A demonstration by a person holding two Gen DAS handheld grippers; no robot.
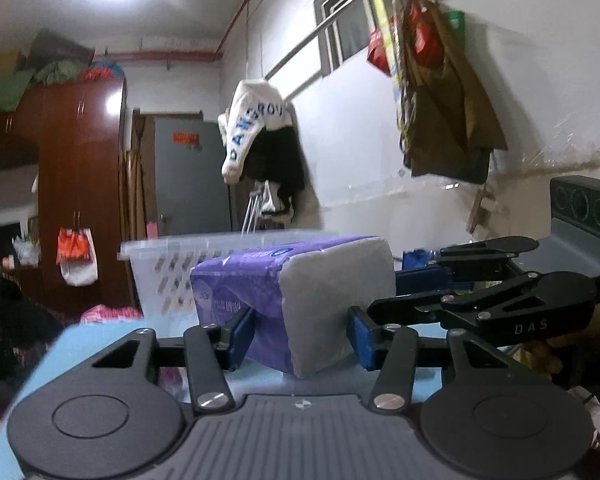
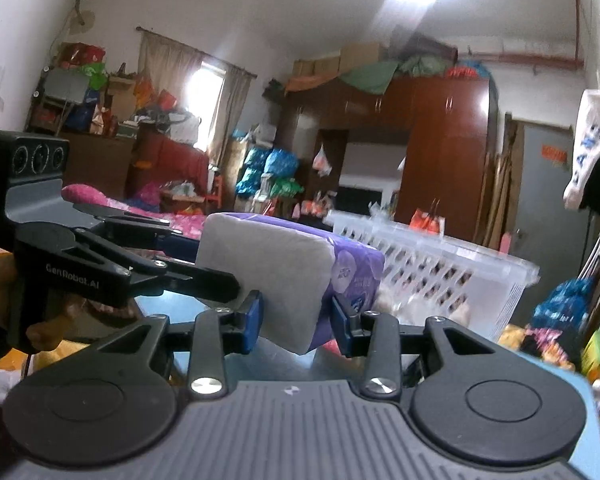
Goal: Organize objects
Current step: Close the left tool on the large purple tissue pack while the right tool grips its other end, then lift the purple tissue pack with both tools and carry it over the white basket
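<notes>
A pale blue surface shows beneath the grippers, mostly covered by them. At the left of the left wrist view stands a dark red wardrobe with bundles piled on top, then a grey door, a clear slatted plastic basket, hanging clothes and a white wall with bags. The purple tissue pack is held above the surface just in front of the basket, pinched from both ends: the left gripper clamps one end, the right gripper the other. The basket's contents are blurred, and the pack's print is unreadable.
</notes>
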